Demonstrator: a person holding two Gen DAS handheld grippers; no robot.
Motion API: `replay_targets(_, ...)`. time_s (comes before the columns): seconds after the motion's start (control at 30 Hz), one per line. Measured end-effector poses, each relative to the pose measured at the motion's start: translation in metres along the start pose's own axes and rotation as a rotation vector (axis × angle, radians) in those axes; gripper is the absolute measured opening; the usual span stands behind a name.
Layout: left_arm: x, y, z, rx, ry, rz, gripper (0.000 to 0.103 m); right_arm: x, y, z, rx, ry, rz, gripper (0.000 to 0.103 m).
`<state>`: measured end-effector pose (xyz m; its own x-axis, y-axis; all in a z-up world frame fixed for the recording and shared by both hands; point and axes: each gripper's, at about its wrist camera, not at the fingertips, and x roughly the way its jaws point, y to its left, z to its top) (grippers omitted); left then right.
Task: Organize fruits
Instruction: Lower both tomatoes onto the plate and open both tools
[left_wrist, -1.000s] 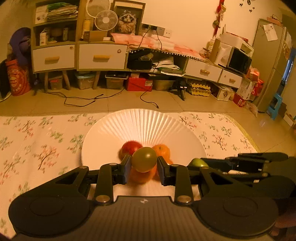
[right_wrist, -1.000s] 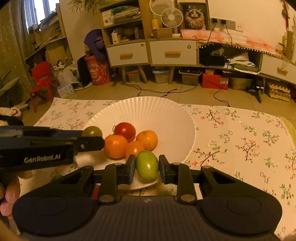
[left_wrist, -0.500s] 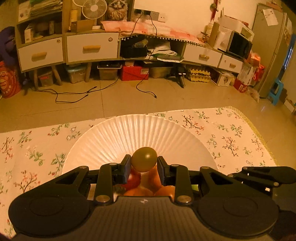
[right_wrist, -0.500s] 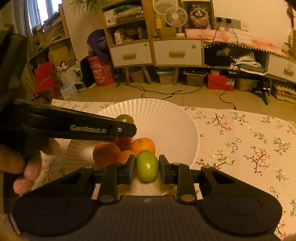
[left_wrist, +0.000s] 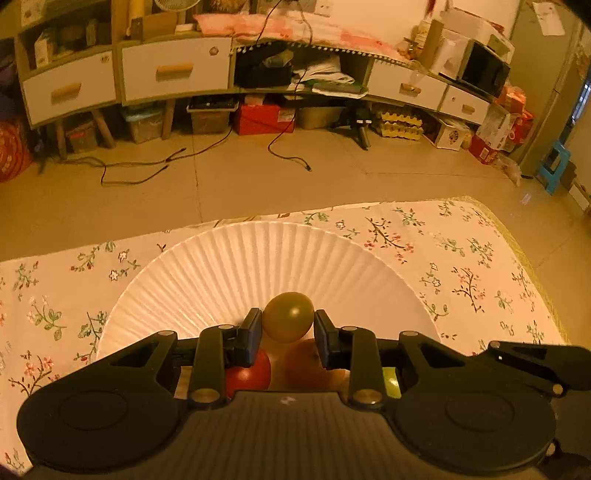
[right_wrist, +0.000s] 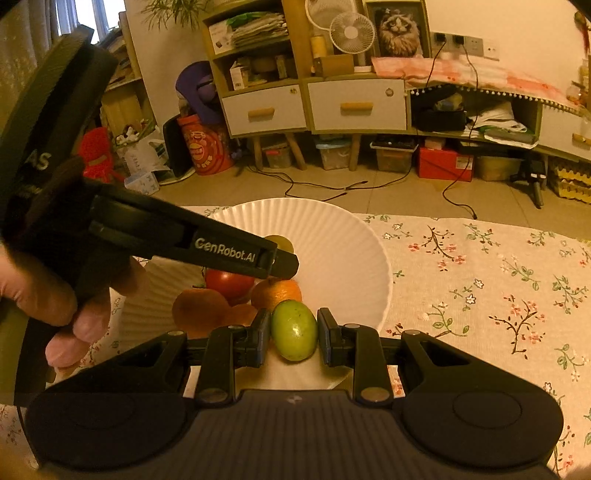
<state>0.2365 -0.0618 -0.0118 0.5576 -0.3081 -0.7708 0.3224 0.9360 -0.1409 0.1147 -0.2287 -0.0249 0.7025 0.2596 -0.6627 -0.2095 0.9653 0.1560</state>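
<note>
A floral tablecloth (left_wrist: 461, 258) carries the white paper plate (left_wrist: 258, 258); drawer cabinets (right_wrist: 354, 107) stand far behind. The left gripper (left_wrist: 288, 325) clamps an olive-green fruit (left_wrist: 289, 316), and the right gripper (right_wrist: 293, 334) clamps a green fruit (right_wrist: 294, 334).

A lived-in home, a living room by the look of it. Beyond the fingers a low sideboard (right_wrist: 354, 107) with white drawers runs along the wall, storage boxes (right_wrist: 332, 155) under it. On top stand a small fan (right_wrist: 349, 31) and a framed cat picture (right_wrist: 397, 27). A flowered tablecloth (right_wrist: 498, 280) lies under the fingers.
</note>
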Motion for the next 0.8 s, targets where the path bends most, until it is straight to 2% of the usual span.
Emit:
replay_targets(0.3, 0.001, -0.002, 0.001, 0.001, -0.007, 0.020, 0.023, 0.000, 0.000, 0.002, -0.002, 0.001, -0.007, 0.027)
replay_targets(0.5, -0.010, -0.004, -0.002, 0.005, -0.027, 0.029, 0.034, -0.007, 0.000, 0.003, 0.000, -0.005, -0.012, 0.045)
replay_targets(0.8, -0.044, 0.001, -0.016, -0.014, -0.071, 0.051, 0.049, -0.024, 0.002, 0.000, 0.004, -0.006, -0.029, 0.057)
